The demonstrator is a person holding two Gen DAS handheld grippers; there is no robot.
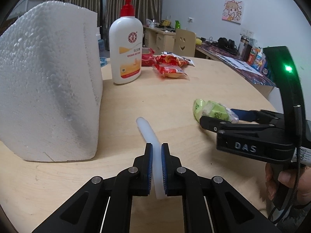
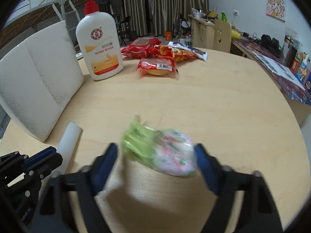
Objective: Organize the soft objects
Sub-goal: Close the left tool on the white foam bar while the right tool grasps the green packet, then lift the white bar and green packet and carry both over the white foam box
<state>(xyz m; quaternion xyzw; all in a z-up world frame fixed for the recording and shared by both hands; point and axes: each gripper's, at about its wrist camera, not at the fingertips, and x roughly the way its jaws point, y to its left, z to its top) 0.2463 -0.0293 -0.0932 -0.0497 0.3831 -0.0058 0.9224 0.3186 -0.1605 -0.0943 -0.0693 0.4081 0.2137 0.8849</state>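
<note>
My left gripper (image 1: 157, 151) is shut on a white foam tube (image 1: 149, 134) that sticks forward over the wooden table (image 1: 175, 101); the tube also shows in the right wrist view (image 2: 69, 141). My right gripper (image 2: 155, 153) is open, its jaws either side of a green and white snack packet (image 2: 157, 151) lying on the table. The packet (image 1: 211, 109) and right gripper (image 1: 219, 119) also show at the right of the left wrist view. The right wrist view is blurred.
A large white styrofoam block (image 1: 48, 83) stands at the left. A white lotion bottle with red pump (image 1: 126, 44) stands behind it. Red snack packets (image 1: 171, 66) lie at the far side. A chair and cluttered desks stand beyond the table.
</note>
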